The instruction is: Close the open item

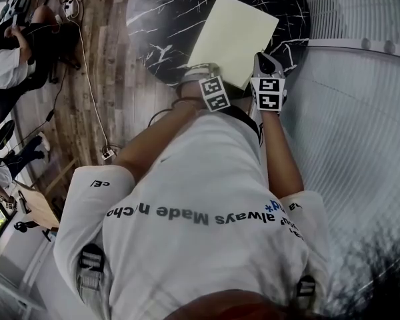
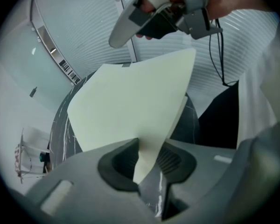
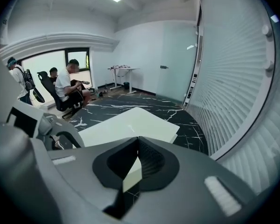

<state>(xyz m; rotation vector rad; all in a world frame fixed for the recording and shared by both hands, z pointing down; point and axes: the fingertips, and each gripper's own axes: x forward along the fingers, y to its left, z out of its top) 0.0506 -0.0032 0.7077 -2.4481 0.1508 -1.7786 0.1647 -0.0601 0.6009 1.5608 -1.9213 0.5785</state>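
A pale yellow booklet (image 1: 230, 39) lies on the round black marble table (image 1: 163, 19). In the left gripper view its top cover (image 2: 130, 106) stands lifted and bent, and one corner runs down between my left gripper's (image 2: 147, 148) jaws. There is a gap beside the sheet, so the pads do not pinch it. My right gripper (image 3: 137, 141) sits at the booklet's near right corner (image 3: 130, 178), its jaws shut on that corner. From the head view the left gripper (image 1: 203, 72) is at the booklet's near edge and the right gripper (image 1: 263, 62) is just right of it.
A white slatted curved wall (image 1: 360, 125) runs close along the table's right side. Wooden floor with cables (image 1: 87, 65) lies to the left. Seated people (image 3: 67, 85) and a desk (image 3: 121, 69) are at the far side of the room.
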